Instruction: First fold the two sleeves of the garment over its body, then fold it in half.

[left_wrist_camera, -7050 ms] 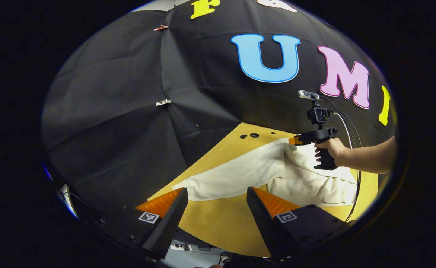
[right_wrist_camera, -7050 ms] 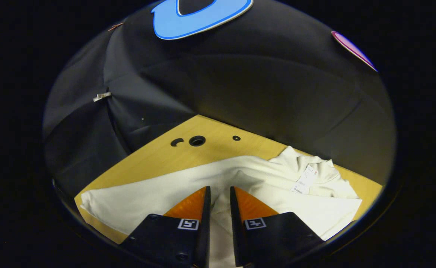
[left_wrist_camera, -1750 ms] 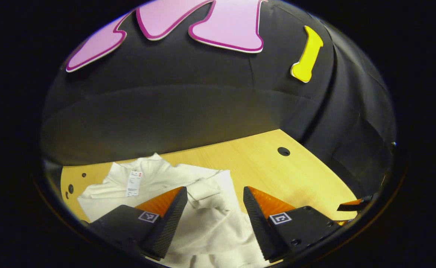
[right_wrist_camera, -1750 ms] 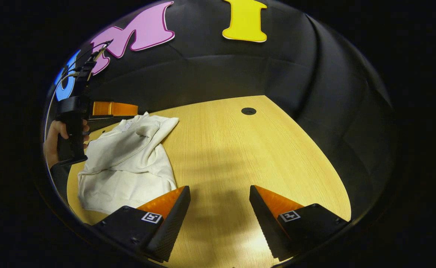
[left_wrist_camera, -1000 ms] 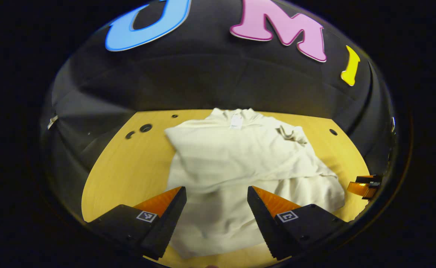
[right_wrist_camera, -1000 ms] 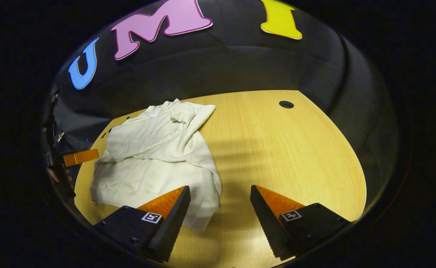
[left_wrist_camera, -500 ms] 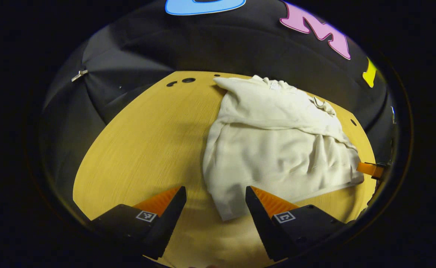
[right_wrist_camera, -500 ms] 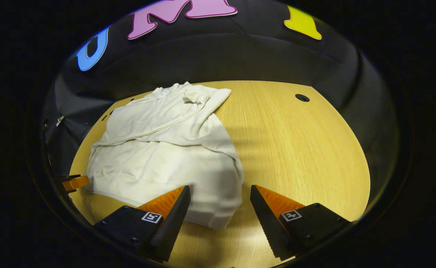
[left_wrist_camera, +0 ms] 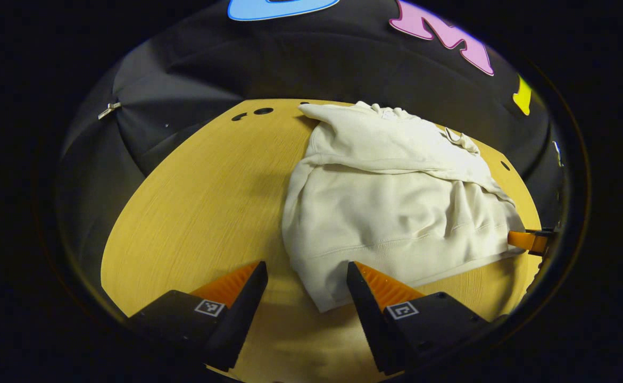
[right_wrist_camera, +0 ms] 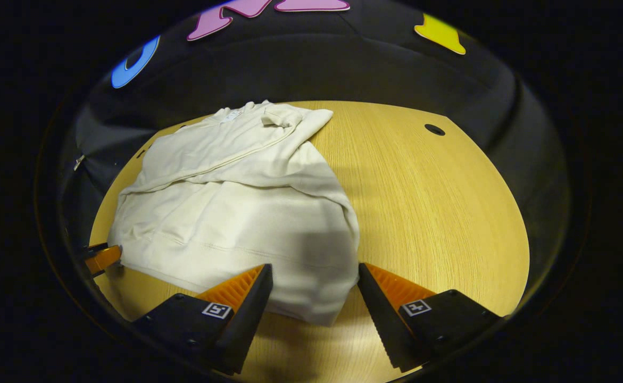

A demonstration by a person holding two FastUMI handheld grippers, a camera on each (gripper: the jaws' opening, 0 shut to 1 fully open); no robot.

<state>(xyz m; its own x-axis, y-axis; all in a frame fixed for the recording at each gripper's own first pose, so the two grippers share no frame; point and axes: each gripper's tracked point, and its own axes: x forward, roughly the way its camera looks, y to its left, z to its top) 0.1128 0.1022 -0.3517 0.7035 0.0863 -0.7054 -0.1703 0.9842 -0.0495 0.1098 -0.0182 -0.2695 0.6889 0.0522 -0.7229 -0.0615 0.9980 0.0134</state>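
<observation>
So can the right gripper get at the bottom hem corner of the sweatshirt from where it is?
Probably yes. The right gripper is open, and the near hem corner of the sweatshirt lies flat on the table between its fingers, with nothing on top of it.

No readable text. Garment [left_wrist_camera: 396, 213] neck tag [right_wrist_camera: 232, 114] too small to read. Square coded markers [left_wrist_camera: 208, 307] on gripper fingers carried patterns only, no words or numbers.
</observation>
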